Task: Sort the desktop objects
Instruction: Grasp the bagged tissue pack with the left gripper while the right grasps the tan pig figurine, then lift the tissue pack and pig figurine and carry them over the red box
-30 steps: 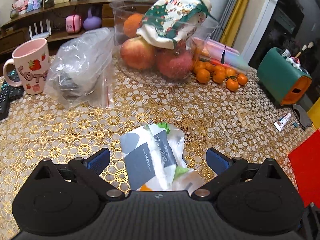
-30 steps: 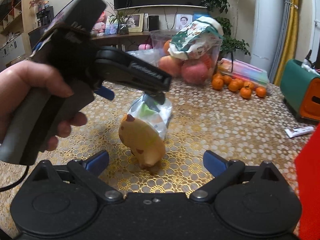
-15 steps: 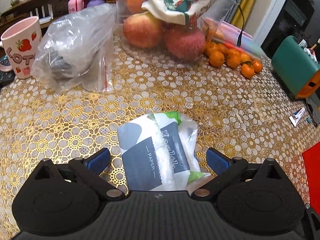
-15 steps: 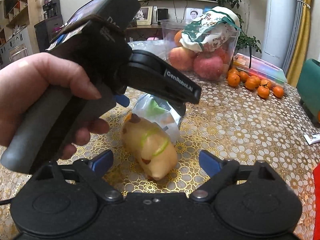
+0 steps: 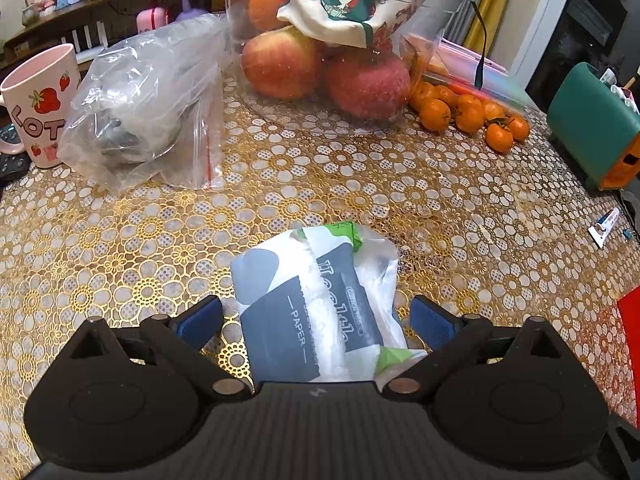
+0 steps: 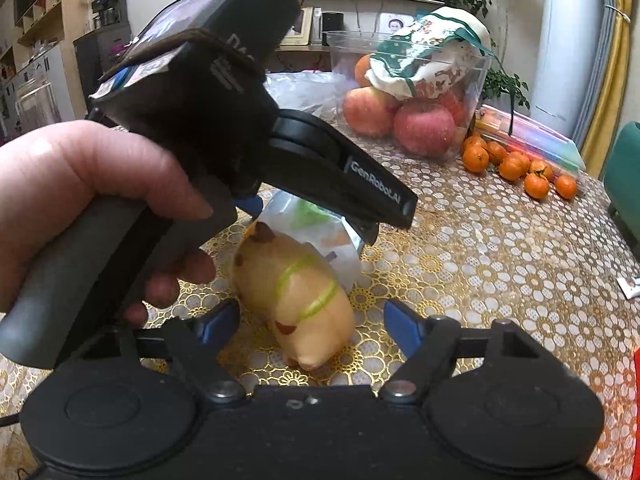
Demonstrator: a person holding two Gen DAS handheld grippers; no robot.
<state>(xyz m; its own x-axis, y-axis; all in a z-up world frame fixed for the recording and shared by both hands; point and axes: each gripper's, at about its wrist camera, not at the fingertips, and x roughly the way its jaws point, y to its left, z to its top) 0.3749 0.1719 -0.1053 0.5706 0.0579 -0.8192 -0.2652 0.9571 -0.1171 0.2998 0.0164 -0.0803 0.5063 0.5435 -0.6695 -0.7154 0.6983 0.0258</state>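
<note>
So the left claw (image 5: 316, 316) is spread wide with a tissue pack (image 5: 316, 312) lying on the desk (image 5: 460, 208) right between its blue fingertips (image 5: 200, 320), neither pad touching the wrapper as far as I can see. The pack is white and dark grey with "PAPER" printed on it and a bit of green at the far end.

The right claw (image 6: 312, 320) is spread open too, with a little tan capybara toy (image 6: 296, 292) lying on its side between the pads, green band looped around it. It sits just beside the tissue pack, maybe touching it, hard to say. From the right wrist view you can see the person's left hand (image 6: 80, 200) wrapped around the other claw's handle, hovering over the pack.

Further back on the desk: a clear tub of apples (image 5: 328, 68) with a Christmas-print cloth bag (image 5: 360, 4) on top, a bunch of mandarins (image 5: 468, 114) next to it, a zip bag (image 5: 148, 100) with something dark inside, a pink strawberry mug (image 5: 40, 104) at the left edge, and a green and orange box (image 5: 592, 128) off to the right.
</note>
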